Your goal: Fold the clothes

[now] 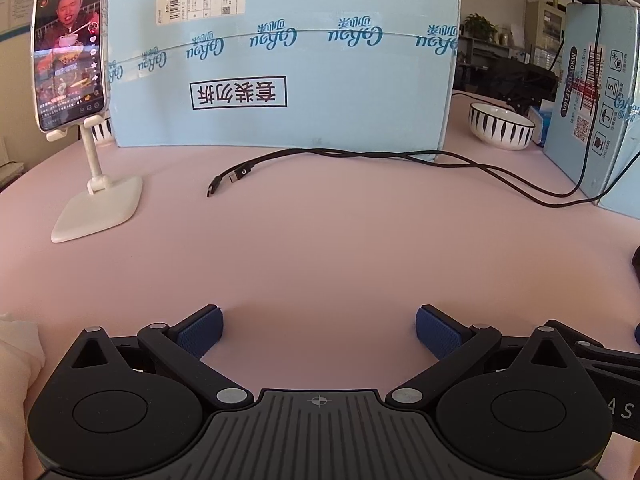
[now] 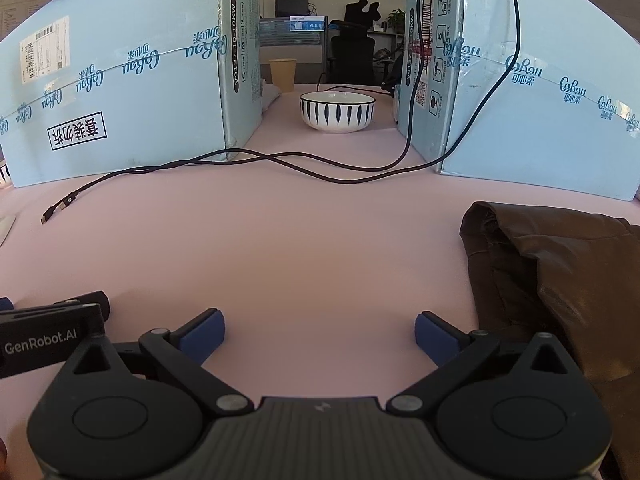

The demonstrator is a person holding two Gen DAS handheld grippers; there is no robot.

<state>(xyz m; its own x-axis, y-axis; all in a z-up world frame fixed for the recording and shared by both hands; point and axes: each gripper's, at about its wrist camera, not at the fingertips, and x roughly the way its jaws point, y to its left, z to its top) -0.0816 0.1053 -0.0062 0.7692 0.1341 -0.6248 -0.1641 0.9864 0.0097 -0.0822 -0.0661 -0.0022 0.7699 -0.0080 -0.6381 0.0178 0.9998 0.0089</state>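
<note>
While both tools hover low over the pink table [image 1: 320,248], nothing is held.

Left gripper [image 1: 319,330]: level, pointing at the big blue box [image 1: 288,52]; jaws spread wide, empty, blue pads [image 1: 200,334] above bare table.
Right gripper [image 2: 319,334]: level, just beside the left one; jaws spread wide, empty.
Clothes: one brown garment [image 2: 560,280], bunched on the table just right of the right gripper; a pale cloth edge [image 1: 16,344] shows left of the left gripper.
Boxes: two, blue, with the bowl between them.
Bowl [image 2: 337,111]: one, white with dark stripes.
Cables [image 2: 280,160]: two black, lying in front of the boxes.
Phone [image 1: 70,44]: one, on a white stand [image 1: 100,208], left of the big box.
</note>
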